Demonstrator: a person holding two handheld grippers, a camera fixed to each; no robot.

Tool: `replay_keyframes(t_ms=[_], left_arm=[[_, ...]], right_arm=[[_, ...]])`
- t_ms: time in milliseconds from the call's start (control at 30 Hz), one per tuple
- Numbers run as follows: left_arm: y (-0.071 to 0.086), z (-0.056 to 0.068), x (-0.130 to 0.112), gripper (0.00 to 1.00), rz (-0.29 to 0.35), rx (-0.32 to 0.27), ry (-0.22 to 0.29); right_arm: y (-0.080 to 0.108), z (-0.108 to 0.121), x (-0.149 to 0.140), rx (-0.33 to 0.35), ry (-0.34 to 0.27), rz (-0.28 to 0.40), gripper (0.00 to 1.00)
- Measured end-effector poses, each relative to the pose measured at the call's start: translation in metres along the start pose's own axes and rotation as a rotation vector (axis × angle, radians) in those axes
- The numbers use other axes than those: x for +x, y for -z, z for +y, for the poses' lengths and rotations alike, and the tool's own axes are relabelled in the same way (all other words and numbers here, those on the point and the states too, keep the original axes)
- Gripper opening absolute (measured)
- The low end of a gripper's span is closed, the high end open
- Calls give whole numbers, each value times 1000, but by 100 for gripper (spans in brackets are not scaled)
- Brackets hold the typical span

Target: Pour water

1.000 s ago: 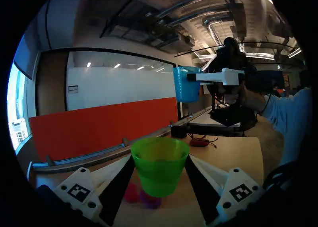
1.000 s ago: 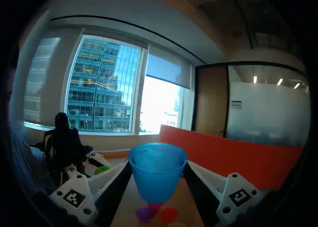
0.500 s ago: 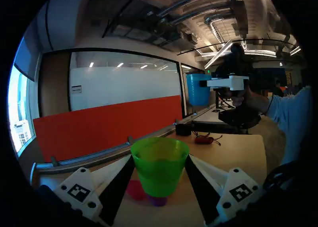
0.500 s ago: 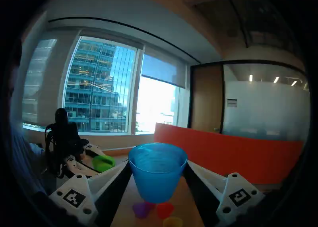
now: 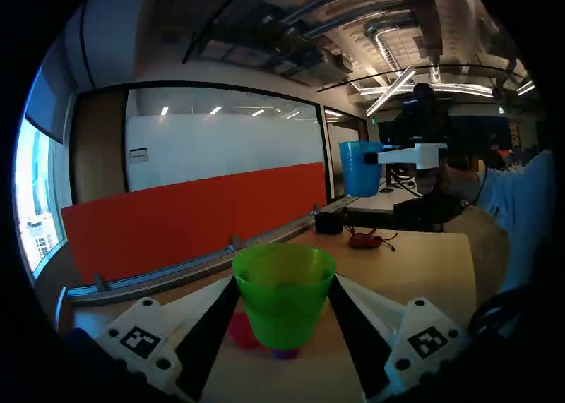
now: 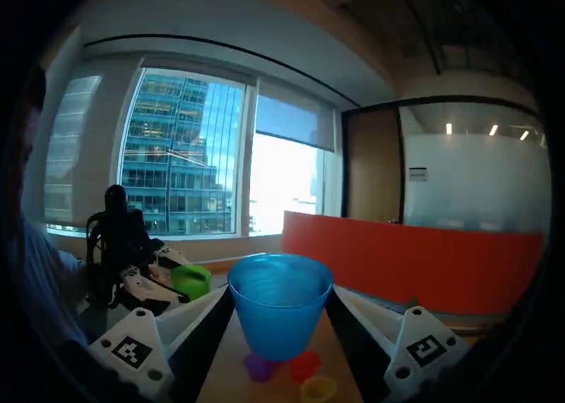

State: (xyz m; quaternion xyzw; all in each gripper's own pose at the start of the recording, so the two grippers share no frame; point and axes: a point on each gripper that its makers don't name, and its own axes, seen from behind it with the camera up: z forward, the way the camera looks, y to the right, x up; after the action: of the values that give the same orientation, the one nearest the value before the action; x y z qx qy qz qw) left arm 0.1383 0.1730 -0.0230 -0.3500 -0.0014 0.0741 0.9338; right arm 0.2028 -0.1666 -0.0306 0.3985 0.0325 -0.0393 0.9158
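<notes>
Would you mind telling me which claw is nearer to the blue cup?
Right. The right claw grips the blue cup itself; the left claw, holding the green cup, is well apart from it.

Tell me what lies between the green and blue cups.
Only air, in the left gripper view: the green cup and blue cup are held apart above the table.

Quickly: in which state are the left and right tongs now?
The left tongs are closed on the green cup.
The right tongs are closed on the blue cup.
</notes>
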Motion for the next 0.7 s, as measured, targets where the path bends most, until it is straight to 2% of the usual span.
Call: replay_keyframes(t_ms=[700], left_arm=[[4,-1,-37,85,-75,-13,32]], right_arm=[[-12,-13,-65,40,24,-103,89]])
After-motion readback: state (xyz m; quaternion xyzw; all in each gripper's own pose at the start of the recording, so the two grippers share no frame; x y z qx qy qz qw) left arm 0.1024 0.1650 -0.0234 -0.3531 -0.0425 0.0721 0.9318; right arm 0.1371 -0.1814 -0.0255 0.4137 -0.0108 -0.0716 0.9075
